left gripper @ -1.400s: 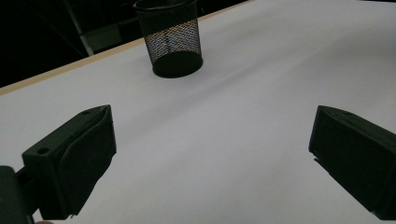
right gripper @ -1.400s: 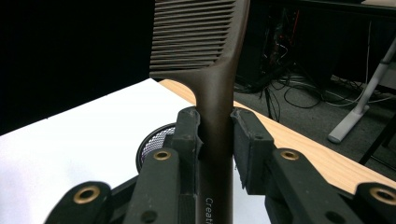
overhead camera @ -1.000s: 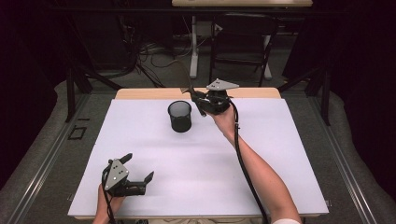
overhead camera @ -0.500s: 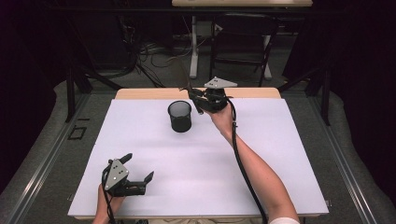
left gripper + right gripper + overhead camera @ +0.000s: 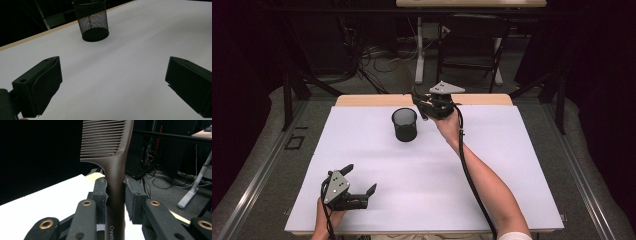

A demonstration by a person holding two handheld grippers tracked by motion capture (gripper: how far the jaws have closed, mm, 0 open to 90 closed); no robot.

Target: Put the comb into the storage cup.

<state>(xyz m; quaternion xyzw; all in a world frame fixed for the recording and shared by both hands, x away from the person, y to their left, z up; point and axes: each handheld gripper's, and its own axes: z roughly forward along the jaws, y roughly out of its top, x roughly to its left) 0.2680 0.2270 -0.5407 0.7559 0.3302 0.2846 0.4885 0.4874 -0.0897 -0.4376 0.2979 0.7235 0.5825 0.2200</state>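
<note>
While a person's right forearm (image 5: 484,185) is stretching across the white table top (image 5: 512,165), the right gripper (image 5: 424,102) is hovering near the far edge, just to the right of a black wire-mesh cylindrical pen cup (image 5: 404,124). Its two black jaws are pressing together on the handle of a dark brown plastic comb (image 5: 113,170), and the right gripper view is showing the comb rising straight up between the pads (image 5: 132,197), its row of fine teeth pointing to that view's left. Pale lettering is showing low on the handle, too cut off to read. A grey three-cornered plate (image 5: 446,88) is sitting on top of this gripper, and a black cable (image 5: 467,170) is trailing back along the forearm.

Down at the near left corner of the table, the left gripper (image 5: 359,182) is resting low over the white surface in the person's left hand (image 5: 326,217). Its jaws are standing spread wide apart with nothing between them, and the left gripper view is looking past both black pads (image 5: 41,85) toward the mesh cup, which is standing upright well apart from them near the table's pale wooden far edge (image 5: 362,100).

Beyond the table, a dark floor with loose cables (image 5: 372,55) and the white legs of other furniture (image 5: 419,55) are lying in shadow.
</note>
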